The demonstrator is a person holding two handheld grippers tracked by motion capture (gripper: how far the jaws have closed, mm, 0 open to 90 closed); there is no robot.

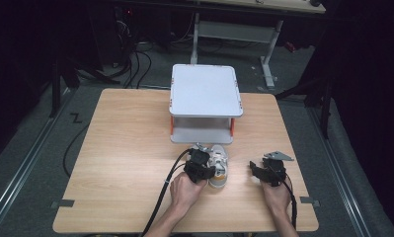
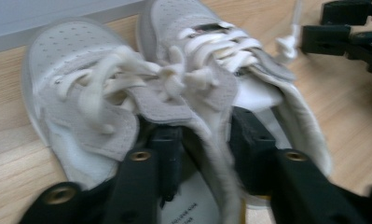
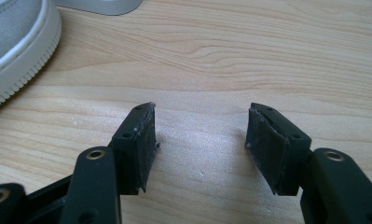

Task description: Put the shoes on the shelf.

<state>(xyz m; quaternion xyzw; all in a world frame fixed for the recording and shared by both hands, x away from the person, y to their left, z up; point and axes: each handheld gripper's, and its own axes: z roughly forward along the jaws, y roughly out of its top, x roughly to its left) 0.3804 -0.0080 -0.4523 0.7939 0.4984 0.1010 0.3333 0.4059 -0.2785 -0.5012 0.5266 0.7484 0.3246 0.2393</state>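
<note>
Table (image 1: 125, 148): wooden top carrying a grey two-tier shelf (image 1: 206, 91) at its far middle. Shoes (image 2: 165, 93): a pair of small pale sneakers lying side by side just in front of the shelf, toes toward it, laces loose.

Left gripper (image 2: 204, 144): one jaw sits inside each shoe opening, and the two adjoining inner walls lie between the pads; the jaws look nearly pressed together on them, though blur leaves firm contact uncertain.

Right gripper (image 3: 200, 147): jaws spread, nothing between them, low over bare wood just right of the shoes, a sole edge at the upper left of its view.

Risk, as a judgement: the soft collars could fold or slide from the pads on lifting, dropping one shoe. A trailing lace (image 2: 293, 32) lies close to the right gripper and could snag.
</note>
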